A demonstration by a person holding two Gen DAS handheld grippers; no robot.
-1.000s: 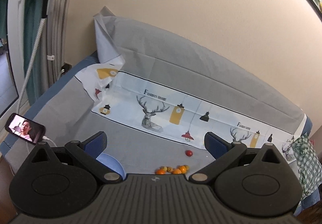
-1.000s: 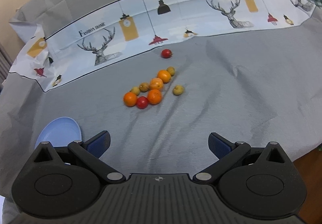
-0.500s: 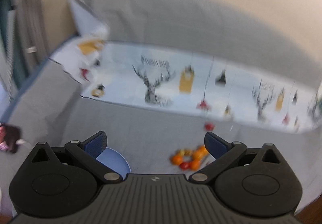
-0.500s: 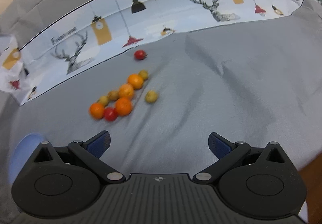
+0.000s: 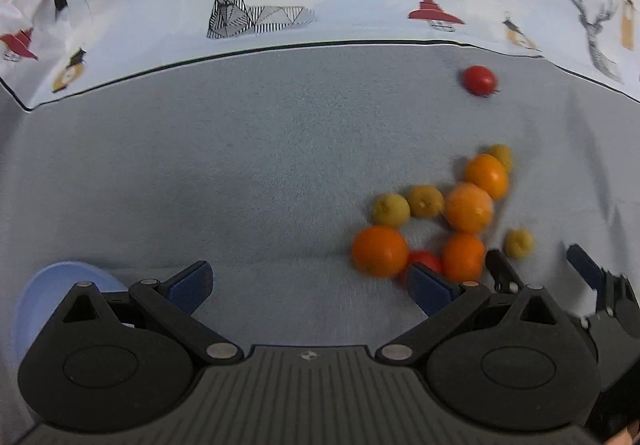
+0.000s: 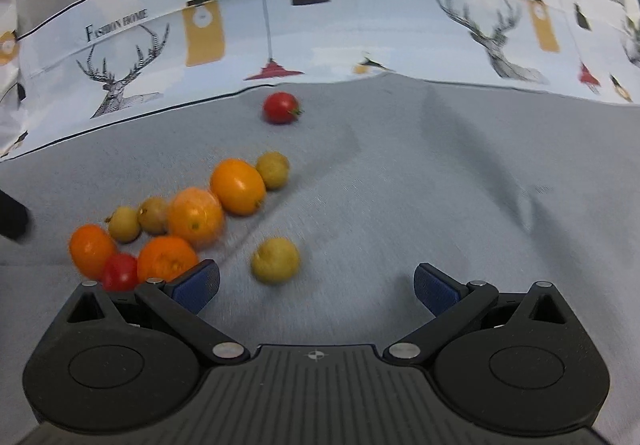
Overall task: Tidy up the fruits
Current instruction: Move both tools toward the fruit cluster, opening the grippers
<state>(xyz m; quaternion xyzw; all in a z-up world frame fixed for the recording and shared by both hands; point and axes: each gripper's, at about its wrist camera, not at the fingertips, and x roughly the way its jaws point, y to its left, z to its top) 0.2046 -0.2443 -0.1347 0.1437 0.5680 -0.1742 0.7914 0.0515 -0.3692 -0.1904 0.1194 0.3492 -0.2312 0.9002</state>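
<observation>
Fruits: small oranges (image 6: 237, 186), yellow fruit (image 6: 275, 260), cherry tomatoes (image 6: 281, 108); light, round, roll-prone, tomatoes likely squashable. Take each across its middle; left gripper (image 5: 310, 287) and right gripper (image 6: 316, 287) jaws spread, empty.

I am lowering my left gripper (image 5: 308, 285) toward the grey cloth (image 5: 240, 173); the wall, the curtain and the phone are dropping out of its view, and the fruit pile (image 5: 440, 217) is growing larger. I am bringing my right gripper (image 6: 316, 287) closer too, so the lone yellow fruit (image 6: 275, 260) is sitting just ahead of its spread fingers. My right gripper is now appearing in the left view.
</observation>
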